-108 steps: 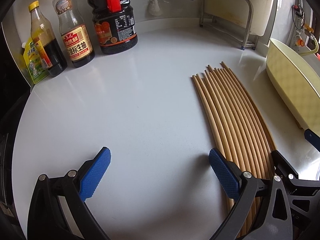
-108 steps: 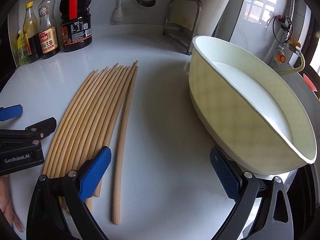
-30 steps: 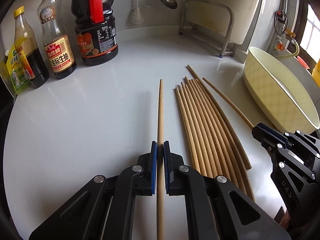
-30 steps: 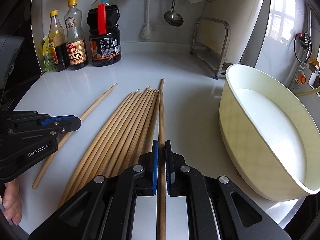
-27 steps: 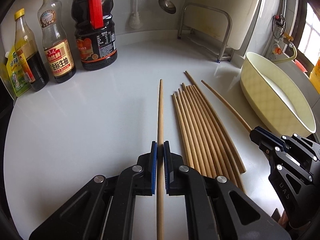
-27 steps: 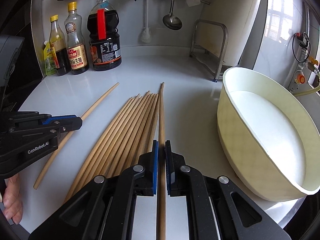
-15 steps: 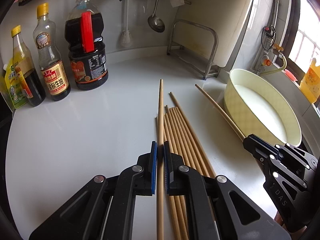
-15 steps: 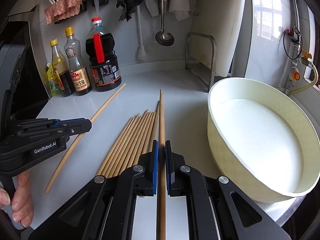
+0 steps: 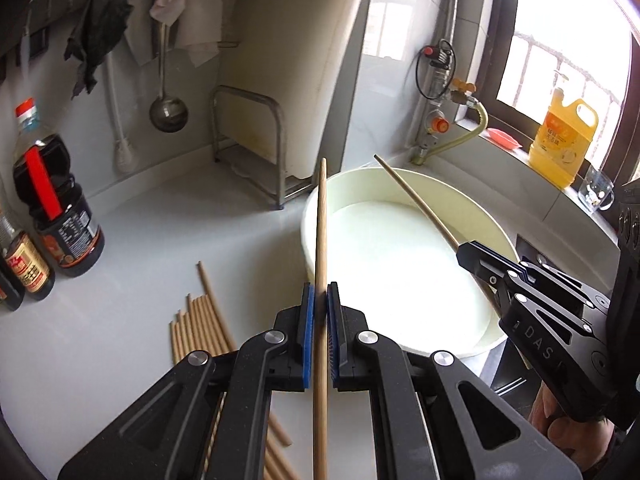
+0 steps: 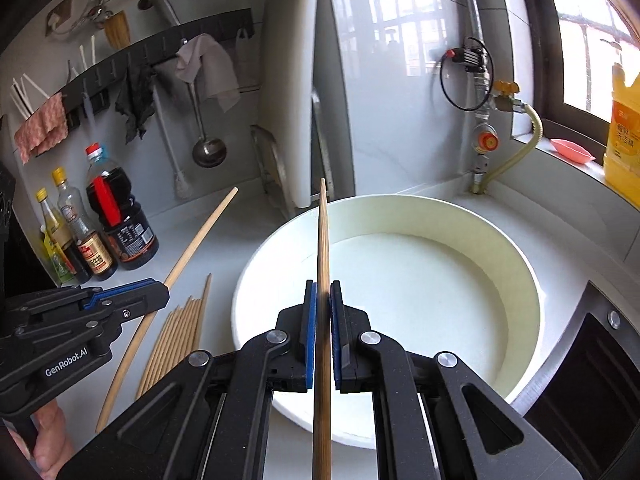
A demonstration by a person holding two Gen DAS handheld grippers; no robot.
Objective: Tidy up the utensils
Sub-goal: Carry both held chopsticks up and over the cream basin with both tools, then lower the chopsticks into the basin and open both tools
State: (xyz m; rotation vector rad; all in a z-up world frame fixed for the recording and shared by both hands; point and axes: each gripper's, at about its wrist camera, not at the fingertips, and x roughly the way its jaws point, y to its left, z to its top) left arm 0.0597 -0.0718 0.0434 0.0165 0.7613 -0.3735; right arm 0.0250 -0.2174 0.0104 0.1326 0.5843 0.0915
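My left gripper [image 9: 319, 306] is shut on one long wooden chopstick [image 9: 320, 224], held in the air with its tip over the rim of the cream basin [image 9: 312, 208]. My right gripper [image 10: 323, 308] is shut on another chopstick [image 10: 323, 240], held above the basin [image 10: 248, 280]. Each gripper shows in the other's view: the right one [image 9: 476, 250] with its chopstick [image 9: 416, 200], the left one [image 10: 156, 292] with its chopstick [image 10: 192, 252]. Several more chopsticks [image 9: 200, 320] lie side by side on the white counter [image 9: 140, 240], also in the right wrist view [image 10: 176, 328].
Sauce bottles [image 9: 56, 216] stand at the counter's back left. A metal rack [image 9: 248, 140] holds a white board by the wall, with a ladle [image 9: 168, 112] and cloths hanging. A yellow detergent jug [image 9: 560, 140] and a glass [image 9: 596, 192] stand on the window sill.
Both grippers closed on one chopstick each, lifted them off the counter and swung right and up. They now hold them over the basin.
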